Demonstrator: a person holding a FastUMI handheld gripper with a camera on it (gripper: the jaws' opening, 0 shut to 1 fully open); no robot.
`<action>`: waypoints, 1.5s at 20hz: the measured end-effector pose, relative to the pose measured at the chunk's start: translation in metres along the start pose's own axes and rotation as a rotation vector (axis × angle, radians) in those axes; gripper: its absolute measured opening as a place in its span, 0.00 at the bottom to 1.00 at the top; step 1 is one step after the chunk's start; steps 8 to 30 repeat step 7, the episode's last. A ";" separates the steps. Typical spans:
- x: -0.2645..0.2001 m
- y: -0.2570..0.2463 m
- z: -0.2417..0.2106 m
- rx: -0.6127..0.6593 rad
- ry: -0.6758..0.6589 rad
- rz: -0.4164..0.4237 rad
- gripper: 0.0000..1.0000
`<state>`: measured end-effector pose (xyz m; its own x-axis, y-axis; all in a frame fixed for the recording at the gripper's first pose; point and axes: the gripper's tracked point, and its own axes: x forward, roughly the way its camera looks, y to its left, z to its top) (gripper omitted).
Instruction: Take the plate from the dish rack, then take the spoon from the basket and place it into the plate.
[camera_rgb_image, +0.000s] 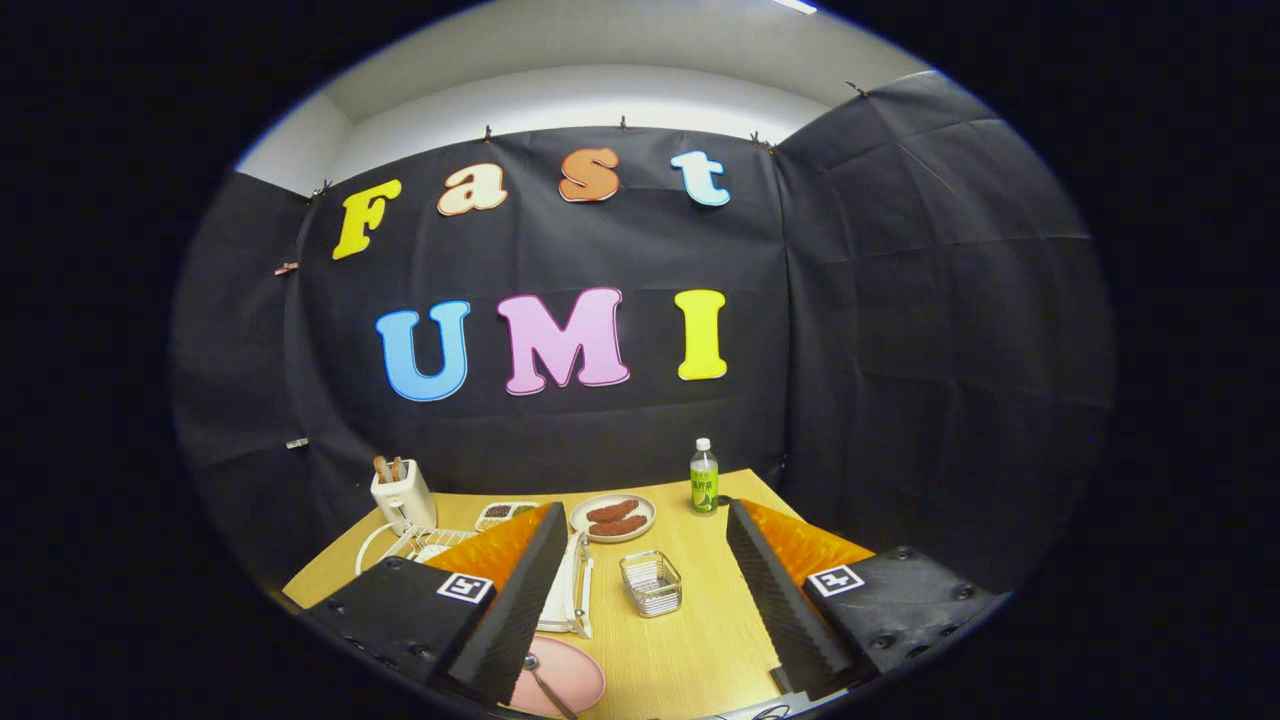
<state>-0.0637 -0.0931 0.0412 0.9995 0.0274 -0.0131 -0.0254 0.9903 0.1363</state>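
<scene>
Pink plate (560, 675) sits on the table (690, 640) right under your left finger, with the spoon (545, 683) lying across it, bowl end toward the finger and handle pointing back at you. Judging from that layout, both task items look placed already.

Gripper (640, 600) is spread wide, nothing between the fingers (510, 600); only bare tabletop and the wire basket (650, 582) show in the gap, basket just ahead of the fingertips. I can't see anything inside it.

Risks from here:
- Left finger overlaps the plate's near edge in view. I can't tell whether it's touching or hovering above. If you swing left or drop, you could clip the rim and tip the spoon off.
- Spoon handle seems to overhang the rim toward you. A light nudge would flip it out.
- Dish rack (575, 585) is just beyond the plate, beside that same finger. Pulling out sideways could snag the wire.
- Pushing forward would put the fingertips into the basket, which looks light enough to slide.

Plate of sausages (620, 517), bottle (704, 478) and toaster (403, 497) are well beyond the fingers, no concern.

Lift straight up and back.
</scene>
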 end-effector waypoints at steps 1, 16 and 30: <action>0.005 -0.007 -0.005 -0.008 0.014 -0.008 0.98; 0.037 -0.002 -0.004 0.056 0.044 0.037 0.98; 0.037 -0.002 -0.004 0.056 0.044 0.037 0.98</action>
